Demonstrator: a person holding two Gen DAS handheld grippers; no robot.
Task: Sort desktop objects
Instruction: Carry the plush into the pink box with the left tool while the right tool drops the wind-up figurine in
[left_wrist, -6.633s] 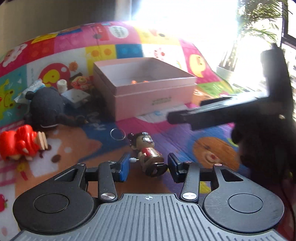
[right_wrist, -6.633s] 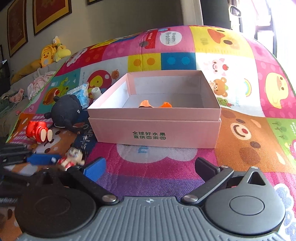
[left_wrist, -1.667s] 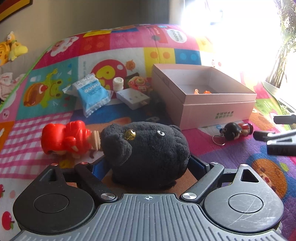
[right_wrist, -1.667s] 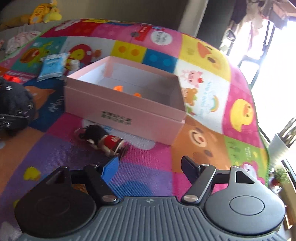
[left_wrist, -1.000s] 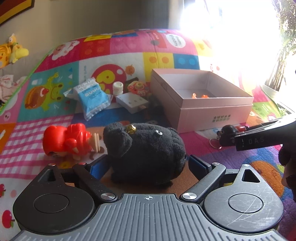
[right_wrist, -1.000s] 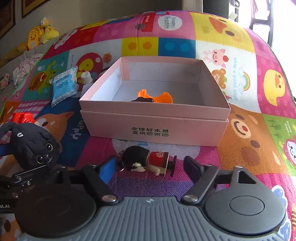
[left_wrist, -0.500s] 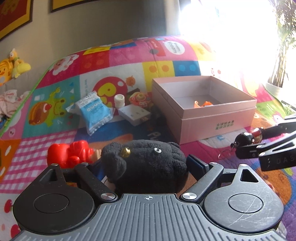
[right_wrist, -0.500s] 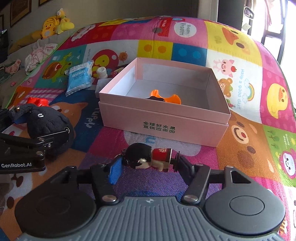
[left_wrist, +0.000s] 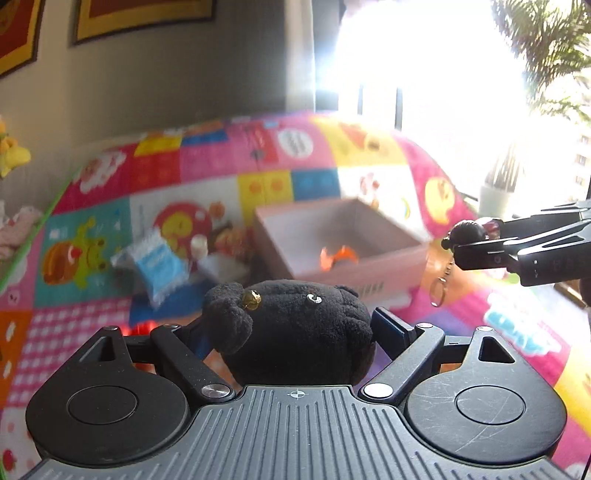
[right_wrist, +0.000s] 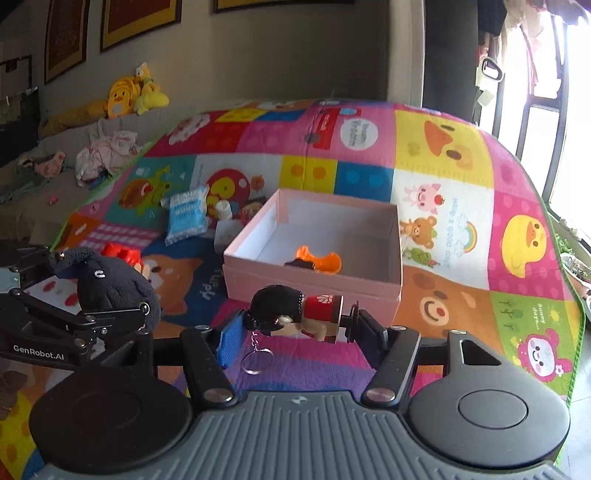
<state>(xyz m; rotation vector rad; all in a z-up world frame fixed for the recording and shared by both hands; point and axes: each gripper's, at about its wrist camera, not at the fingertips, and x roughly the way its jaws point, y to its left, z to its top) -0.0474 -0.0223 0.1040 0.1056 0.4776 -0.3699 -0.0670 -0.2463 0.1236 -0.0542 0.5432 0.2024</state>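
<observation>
Black plush (left_wrist: 295, 328) hides left tool (left_wrist: 291, 334) pads (background blurred).

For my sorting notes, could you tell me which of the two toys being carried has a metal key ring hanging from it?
The doll keychain in the right gripper; the black plush in the left gripper has none.

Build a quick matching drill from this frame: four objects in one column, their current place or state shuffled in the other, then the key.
Things:
1. black plush toy
2. small doll keychain with black hair and red top
3. orange plastic toy
4. blue-and-white plastic packet

Places or states:
A. lying on the colourful play mat, left of the box
B. clamped in the left tongs
C. inside the open pink cardboard box
D. clamped sideways in the right tongs, ring dangling

Pairs: 1-B, 2-D, 3-C, 4-A
</observation>
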